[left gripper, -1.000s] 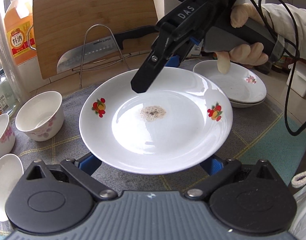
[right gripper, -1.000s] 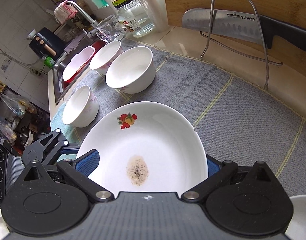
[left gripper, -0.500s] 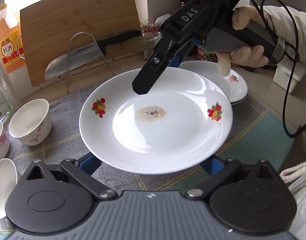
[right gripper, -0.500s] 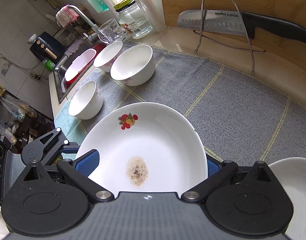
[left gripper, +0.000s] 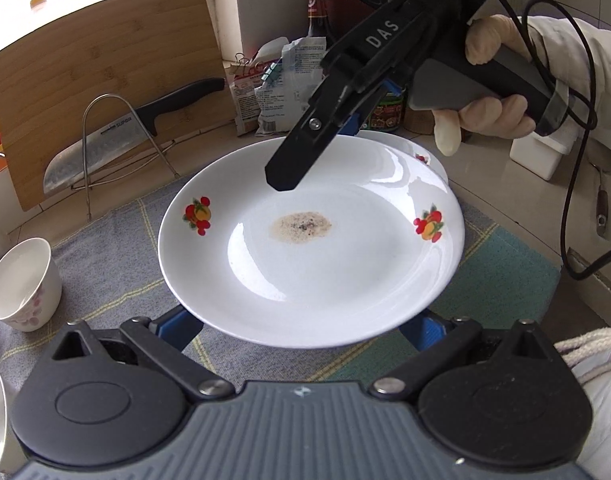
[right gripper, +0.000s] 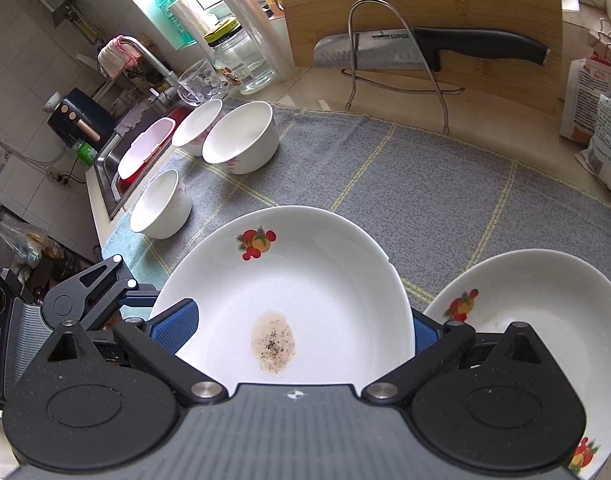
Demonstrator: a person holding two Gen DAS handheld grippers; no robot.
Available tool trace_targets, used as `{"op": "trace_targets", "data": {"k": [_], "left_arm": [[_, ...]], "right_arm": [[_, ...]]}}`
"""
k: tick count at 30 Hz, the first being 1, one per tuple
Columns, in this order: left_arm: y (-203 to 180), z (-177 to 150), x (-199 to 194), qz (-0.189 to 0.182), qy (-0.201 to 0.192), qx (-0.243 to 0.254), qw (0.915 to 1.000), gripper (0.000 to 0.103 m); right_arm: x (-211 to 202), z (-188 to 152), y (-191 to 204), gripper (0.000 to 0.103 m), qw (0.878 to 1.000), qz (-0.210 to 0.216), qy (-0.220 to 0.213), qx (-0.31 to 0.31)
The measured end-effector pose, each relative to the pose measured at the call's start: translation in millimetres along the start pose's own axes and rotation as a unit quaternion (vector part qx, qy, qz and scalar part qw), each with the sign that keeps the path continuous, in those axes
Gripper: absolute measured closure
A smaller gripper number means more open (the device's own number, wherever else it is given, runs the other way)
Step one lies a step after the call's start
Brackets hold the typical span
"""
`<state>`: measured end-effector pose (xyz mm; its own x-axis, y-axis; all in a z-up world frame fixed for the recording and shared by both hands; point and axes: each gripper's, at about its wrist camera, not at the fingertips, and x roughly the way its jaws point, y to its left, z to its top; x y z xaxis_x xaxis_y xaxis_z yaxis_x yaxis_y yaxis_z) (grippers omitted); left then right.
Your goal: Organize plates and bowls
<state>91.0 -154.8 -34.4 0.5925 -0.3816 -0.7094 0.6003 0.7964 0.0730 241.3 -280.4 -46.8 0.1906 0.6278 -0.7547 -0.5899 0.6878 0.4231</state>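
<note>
Over the grey mat [right gripper: 425, 184], both tongs, left [left gripper: 301, 324] and right [right gripper: 301, 328], clamp the soiled plate [left gripper: 325, 264].

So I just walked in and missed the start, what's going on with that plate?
A person holds a white fruit-print plate above the grey mat with both grippers, the left gripper and right gripper each at a rim. It carries a brownish smudge. More plates lie alongside, and bowls sit near the sink.

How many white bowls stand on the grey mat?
3. Largest bowl at the back; second bowl just left of it; third bowl alone, closer to the camera. Others may be hidden.
</note>
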Motion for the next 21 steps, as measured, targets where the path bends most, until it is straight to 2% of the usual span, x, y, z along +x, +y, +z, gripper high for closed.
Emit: {"op": "trace_targets", "data": {"k": [21], "left_arm": [[-37,37,48,-0.066,0.005,0.049,0.9966,0.001]], "right_arm": [[-53,-46,-60,0.000,0.996,-0.044,-0.037,0.068]]}}
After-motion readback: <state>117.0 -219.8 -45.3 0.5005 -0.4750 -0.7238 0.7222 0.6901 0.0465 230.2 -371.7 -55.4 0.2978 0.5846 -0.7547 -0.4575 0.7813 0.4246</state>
